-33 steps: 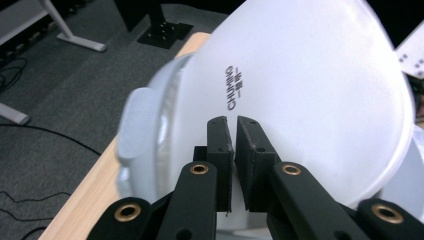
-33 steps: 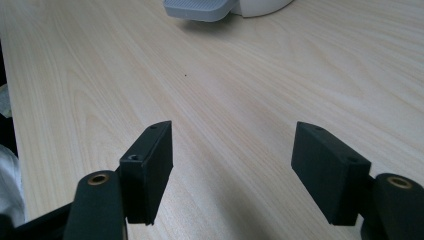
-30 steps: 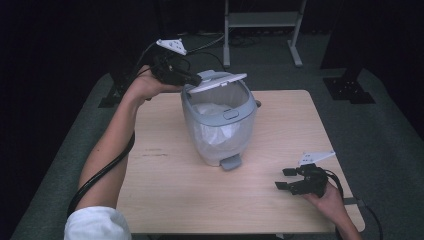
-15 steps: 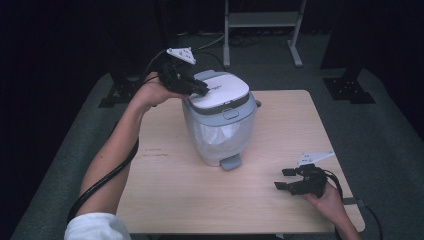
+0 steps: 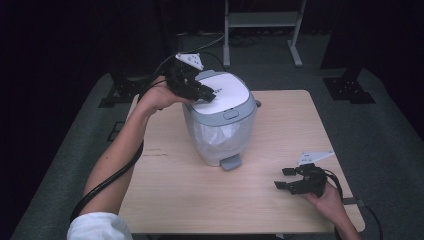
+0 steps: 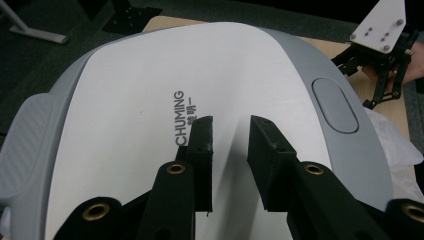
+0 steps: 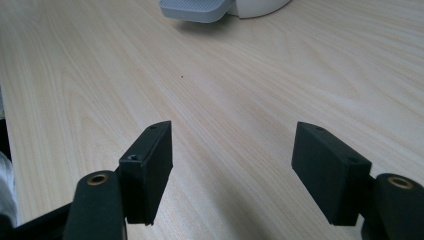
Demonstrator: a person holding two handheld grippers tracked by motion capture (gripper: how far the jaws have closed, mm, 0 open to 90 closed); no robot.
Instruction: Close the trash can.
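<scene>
The left gripper (image 6: 230, 135) is held over the bin's shut lid (image 5: 227, 92), its jaws just opening, perhaps touching. The right gripper (image 5: 286, 178) is rested released near the table (image 5: 165, 200) edge, well apart.

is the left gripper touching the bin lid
Cannot tell. In the left gripper view the left gripper lies low over the lid, nothing between its jaws, but neither contact nor a gap shows plainly.

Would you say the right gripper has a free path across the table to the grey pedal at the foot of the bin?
Probably yes. The right gripper sits low with open jaws, and bare table lies between it and the pedal; nothing stands in between.
</scene>
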